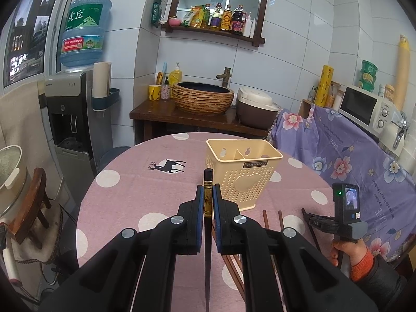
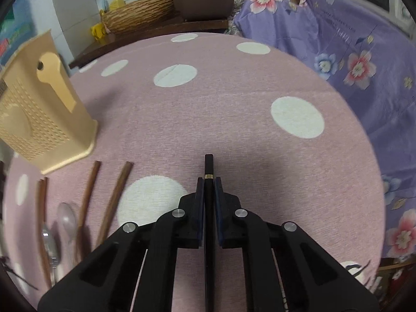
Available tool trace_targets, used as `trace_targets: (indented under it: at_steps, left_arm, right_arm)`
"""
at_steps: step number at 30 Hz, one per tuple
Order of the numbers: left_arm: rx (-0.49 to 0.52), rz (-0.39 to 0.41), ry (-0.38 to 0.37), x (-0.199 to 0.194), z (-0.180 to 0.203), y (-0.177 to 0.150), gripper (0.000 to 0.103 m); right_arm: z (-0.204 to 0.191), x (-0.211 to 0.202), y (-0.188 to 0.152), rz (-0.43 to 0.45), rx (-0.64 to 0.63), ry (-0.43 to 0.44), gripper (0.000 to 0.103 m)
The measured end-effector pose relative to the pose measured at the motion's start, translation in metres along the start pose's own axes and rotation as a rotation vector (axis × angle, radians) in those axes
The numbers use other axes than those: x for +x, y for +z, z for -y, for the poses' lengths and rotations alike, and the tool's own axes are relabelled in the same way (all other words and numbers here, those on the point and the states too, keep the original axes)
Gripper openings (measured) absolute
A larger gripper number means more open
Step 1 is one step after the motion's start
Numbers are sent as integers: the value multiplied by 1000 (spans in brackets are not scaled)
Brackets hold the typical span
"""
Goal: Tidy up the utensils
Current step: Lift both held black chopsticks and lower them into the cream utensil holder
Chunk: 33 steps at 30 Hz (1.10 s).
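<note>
A black chopstick (image 1: 208, 182) is gripped in the left claw (image 1: 208, 195), pads pressed on its gold-banded upper part. Its long axis runs along the claw's own line, blunt end forward and a little downward. The holder (image 1: 243, 174) stands upright on the table (image 1: 130, 195), just ahead and slightly right of that end; its open, divided top lies above the end's level, judged from the left wrist view.

A second black chopstick (image 2: 208, 166) is clamped in the right claw (image 2: 208, 189), also along the claw's line, pointing down toward bare cloth. From this claw the holder (image 2: 39, 109) lies well apart, forward and left.

The left hand is judged nearer the holder. Brown chopsticks (image 2: 89, 189) and spoons (image 2: 66, 221) lie on the table near the holder's foot, not yet sorted.
</note>
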<state>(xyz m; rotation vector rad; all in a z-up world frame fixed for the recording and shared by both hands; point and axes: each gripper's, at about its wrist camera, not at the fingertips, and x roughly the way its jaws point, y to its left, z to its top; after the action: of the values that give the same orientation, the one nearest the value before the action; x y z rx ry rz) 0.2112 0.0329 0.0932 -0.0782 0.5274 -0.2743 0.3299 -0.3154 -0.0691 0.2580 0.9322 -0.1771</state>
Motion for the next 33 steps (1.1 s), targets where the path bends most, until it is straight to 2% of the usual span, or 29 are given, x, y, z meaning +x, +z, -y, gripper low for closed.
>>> trace_targets:
  at_steps: [6, 12, 16, 21, 28, 33]
  left_arm:
    - [-10, 2, -1, 1, -1, -1, 8]
    - [-21, 7, 0, -3, -5, -2, 8]
    - [-21, 13, 4, -6, -5, -3, 8]
    - [-21, 28, 8, -9, -5, -1, 8]
    - [-4, 57, 29, -14, -4, 14, 8]
    - [-10, 97, 45, -16, -6, 42, 8]
  right_arm:
    - [3, -41, 2, 68, 6, 125, 8]
    - [7, -116, 9, 219, -44, 243, 8]
    - [9, -160, 9, 309, -99, 260, 8]
    - [4, -188, 7, 383, -159, 243, 8]
    - [3, -201, 17, 416, -165, 239, 8]
    - [-8, -214, 42, 447, -159, 245, 8]
